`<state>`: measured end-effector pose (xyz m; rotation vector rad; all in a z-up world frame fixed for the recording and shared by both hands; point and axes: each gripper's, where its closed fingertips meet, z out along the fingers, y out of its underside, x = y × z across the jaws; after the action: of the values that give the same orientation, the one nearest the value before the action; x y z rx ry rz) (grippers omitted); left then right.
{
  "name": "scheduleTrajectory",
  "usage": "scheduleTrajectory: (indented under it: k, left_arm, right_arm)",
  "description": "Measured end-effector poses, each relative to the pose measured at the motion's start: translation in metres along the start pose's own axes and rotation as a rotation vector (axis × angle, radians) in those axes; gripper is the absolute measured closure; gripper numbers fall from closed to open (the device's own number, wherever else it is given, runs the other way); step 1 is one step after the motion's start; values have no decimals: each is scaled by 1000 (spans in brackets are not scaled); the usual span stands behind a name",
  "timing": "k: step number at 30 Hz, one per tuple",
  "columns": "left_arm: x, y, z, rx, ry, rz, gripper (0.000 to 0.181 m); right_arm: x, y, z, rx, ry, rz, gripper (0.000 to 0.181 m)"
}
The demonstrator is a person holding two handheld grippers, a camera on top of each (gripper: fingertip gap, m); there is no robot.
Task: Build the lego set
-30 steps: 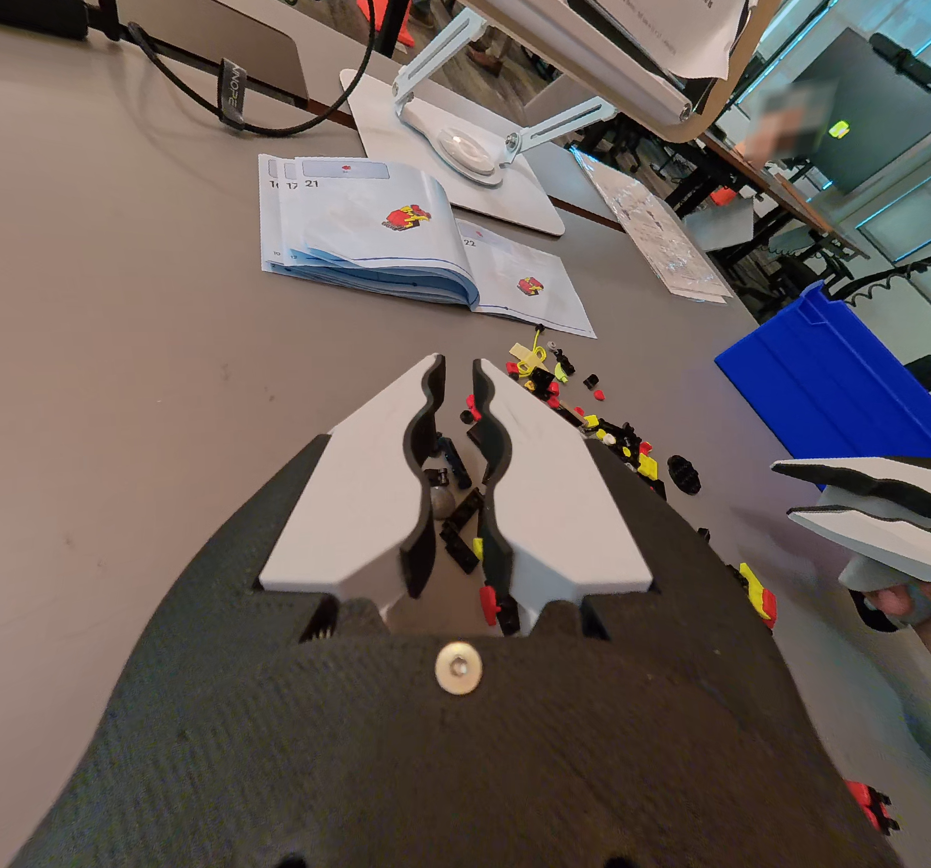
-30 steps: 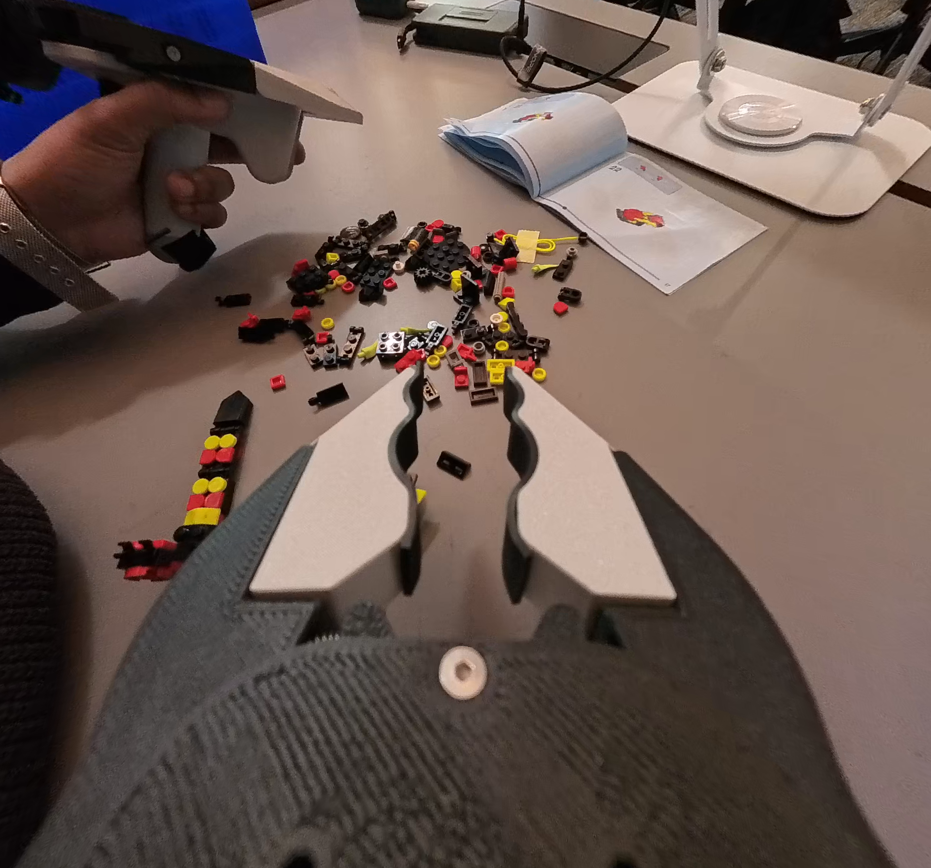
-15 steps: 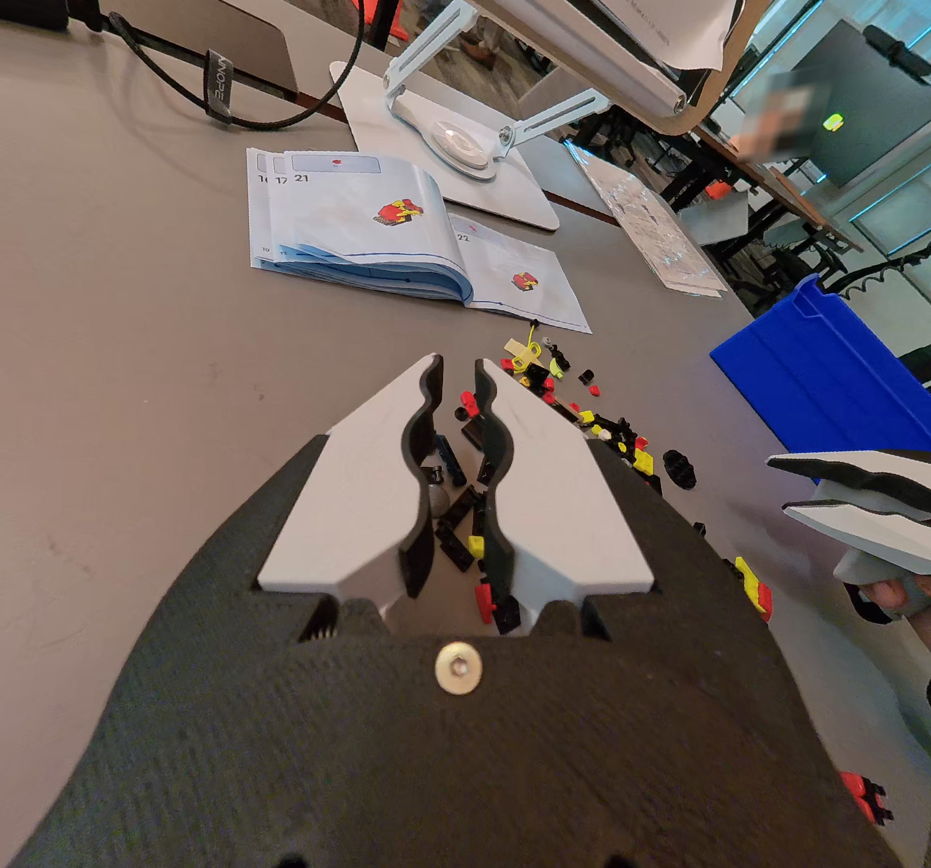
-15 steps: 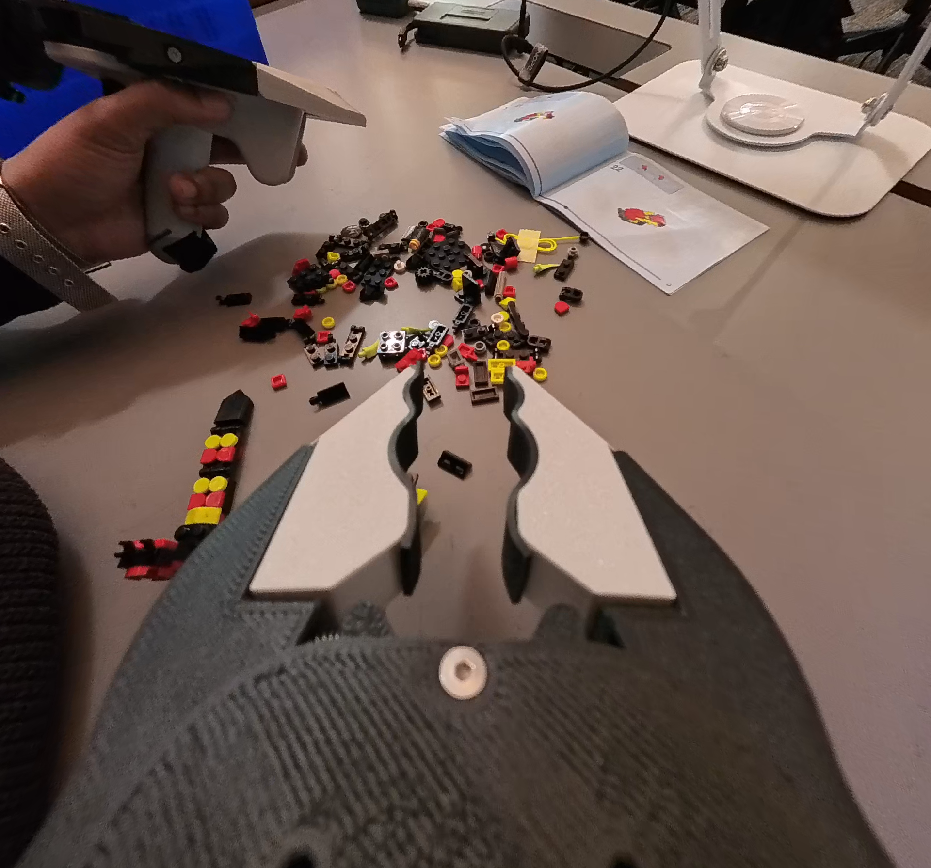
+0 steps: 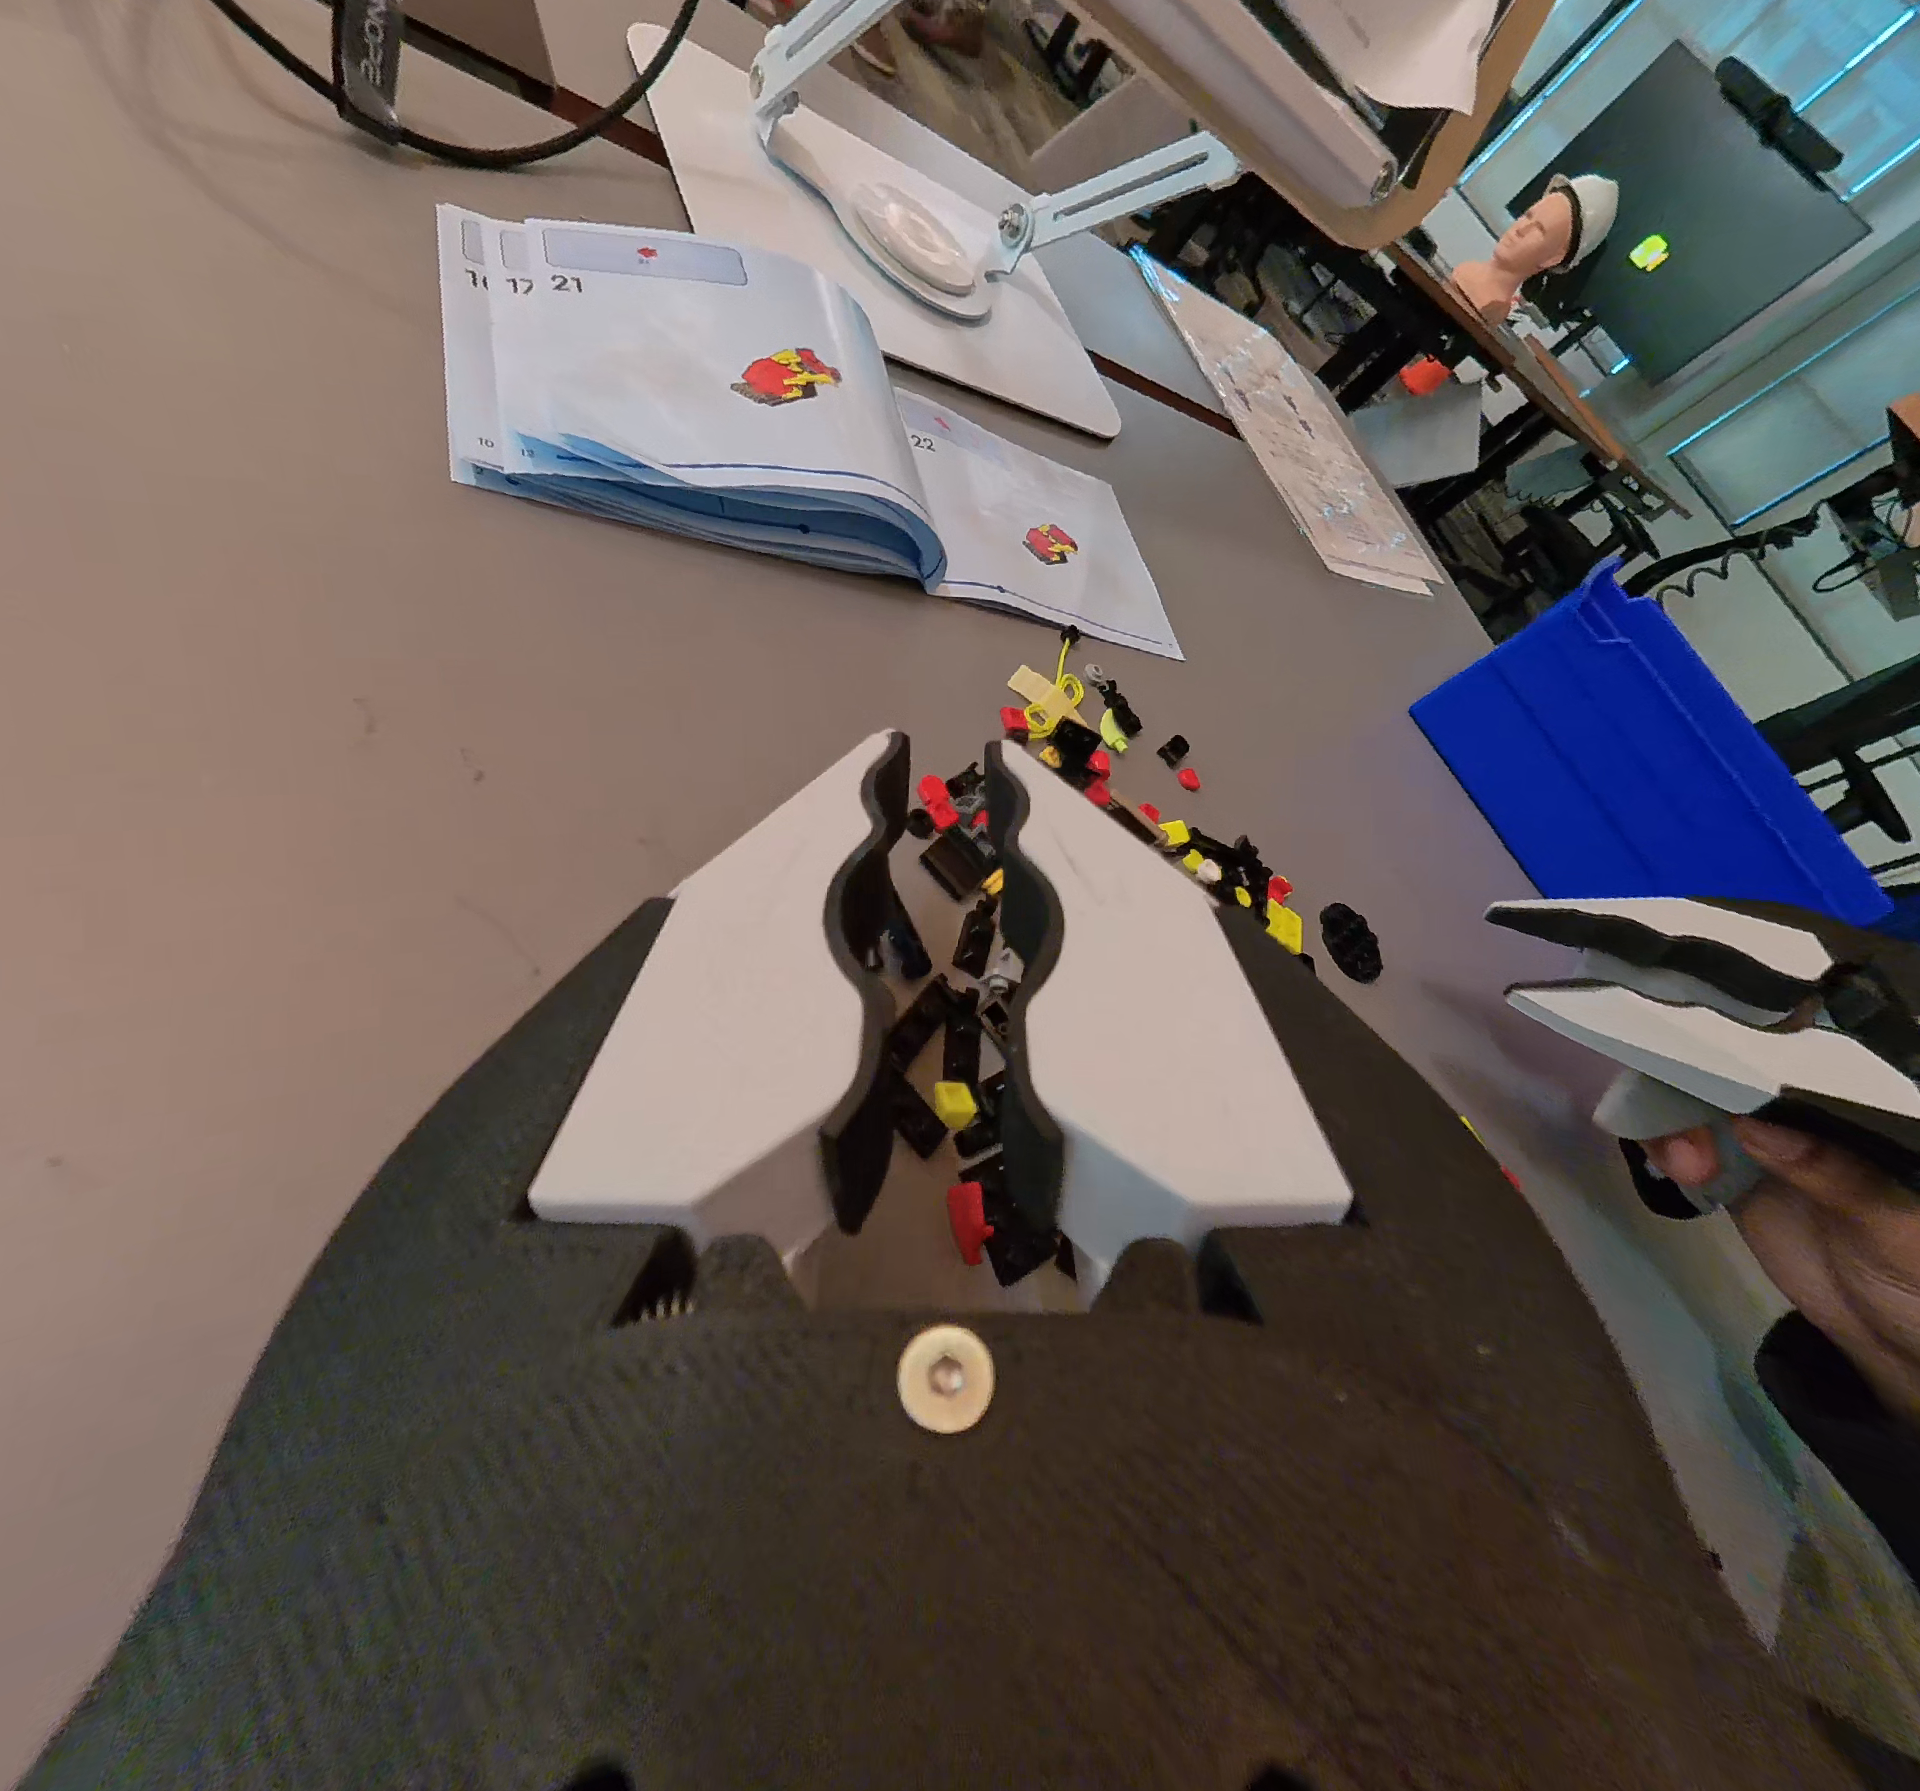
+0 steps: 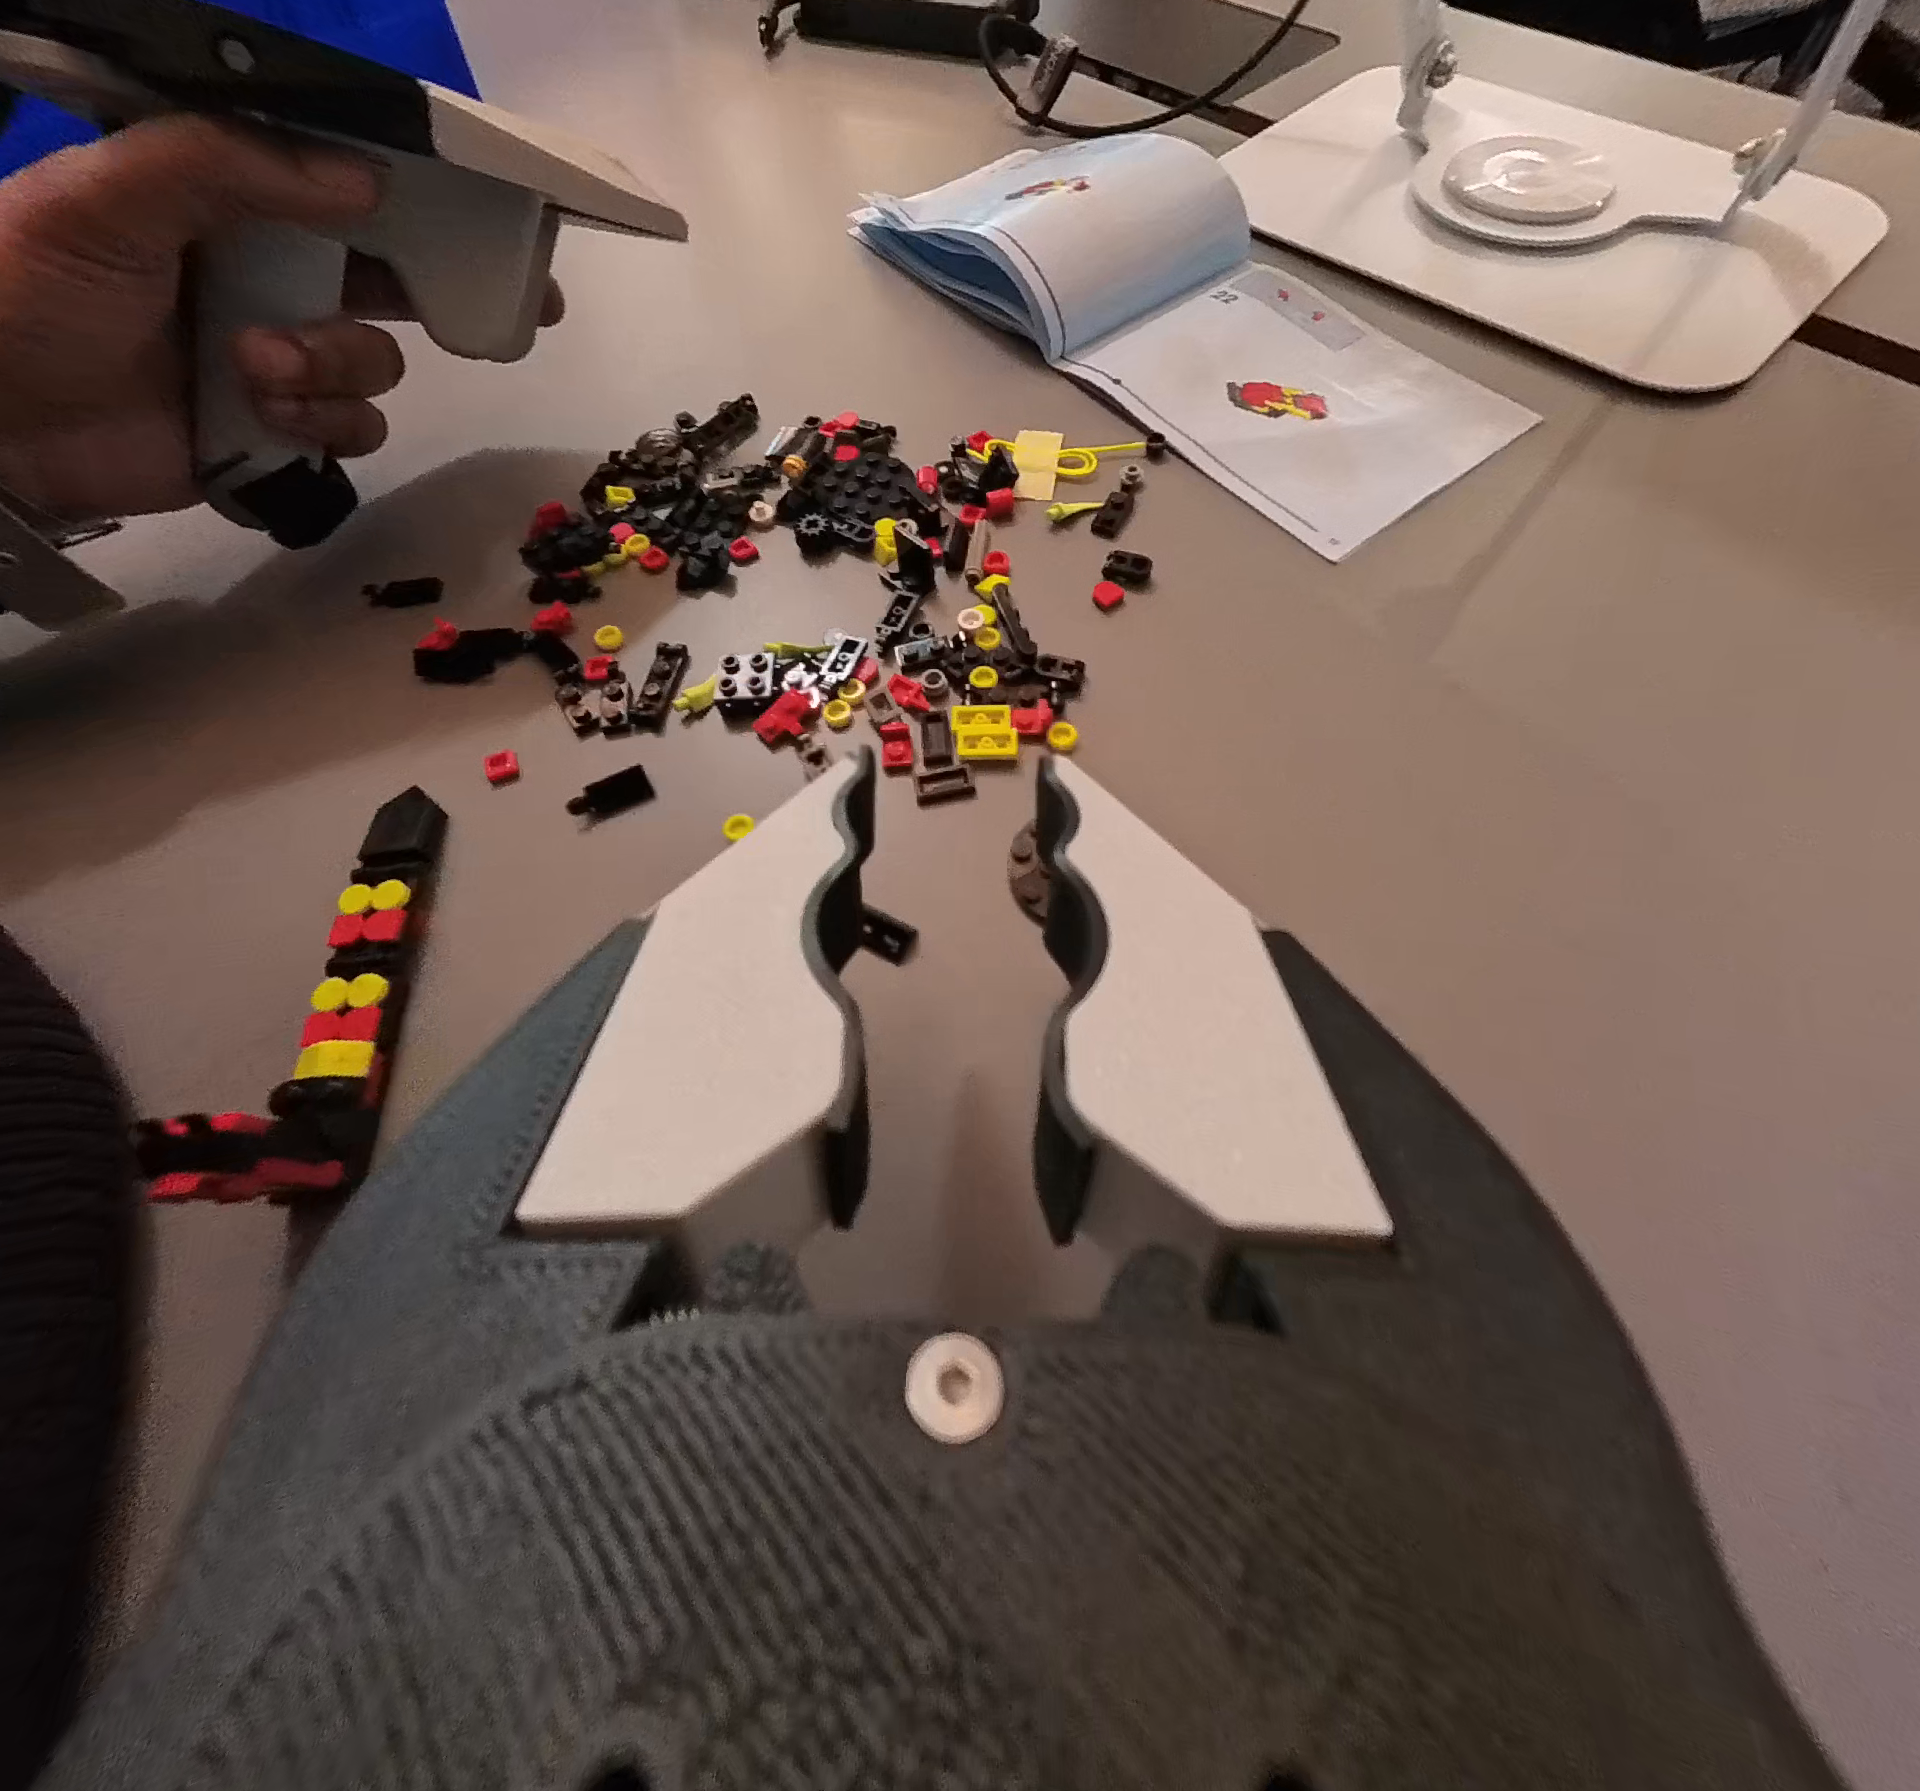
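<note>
A pile of loose black, red and yellow lego pieces (image 6: 831,588) lies on the grey table (image 6: 1455,806). It also shows in the left wrist view (image 5: 1101,785). A partly built black strip with red and yellow studs (image 6: 353,972) lies left of the pile. My left gripper (image 5: 945,754) hovers above the pile, jaws slightly apart and empty; it also shows in the right wrist view (image 6: 416,172), held in a hand. My right gripper (image 6: 954,767) is open and empty, low at the pile's near edge, with a small black piece (image 6: 888,933) by its left finger. It also shows in the left wrist view (image 5: 1704,1003).
An open instruction booklet (image 6: 1143,287) lies behind the pile, also seen in the left wrist view (image 5: 707,411). A white lamp base (image 6: 1558,224) stands beyond it. A blue bin (image 5: 1621,785) stands beside the pile. Black cables (image 5: 364,48) run along the table's far side. Spacing between my two grippers at the tips: around 20 cm. The white lamp base (image 6: 1558,224) sits 30 cm or so from the ends of my left fingers. My left wrist view (image 5: 967,290) looks at it from another angle.
My left gripper has drifted a little further over the pile, so more pieces show between its fingers. My right gripper has shifted only slightly. Both jaws keep the same gap.
</note>
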<state>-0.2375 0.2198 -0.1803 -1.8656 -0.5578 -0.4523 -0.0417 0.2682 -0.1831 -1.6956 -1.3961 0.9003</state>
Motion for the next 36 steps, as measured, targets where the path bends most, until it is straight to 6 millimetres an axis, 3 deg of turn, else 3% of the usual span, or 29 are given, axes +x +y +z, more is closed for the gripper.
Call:
scheduleTrajectory:
  k: [6, 14, 19, 26, 30, 33, 36]
  left_arm:
    - [-14, 5, 3, -23, -23, -23, 168]
    - [-30, 5, 2, -6, -19, -151, 163]
    - [-32, 5, 1, -4, -20, -158, 163]
    - [-32, -9, -7, 72, -32, -139, 166]
    - [-28, -9, -7, 70, -25, -131, 166]
    - [-22, -8, -6, 60, -10, -125, 166]
    - [-13, -8, -6, 53, 11, -115, 165]
  right_arm:
    - [12, 2, 3, 33, 16, 17, 157]
    - [25, -13, -6, 149, 67, -6, 170]
    - [26, -8, -2, 129, 67, -8, 169]
    - [20, -26, -10, 216, 80, -76, 181]
    - [-1, -24, 9, 157, -57, 51, 180]
    - [-38, -21, 31, 52, -236, 142, 171]
    - [-72, -22, 51, -25, -327, 120, 170]
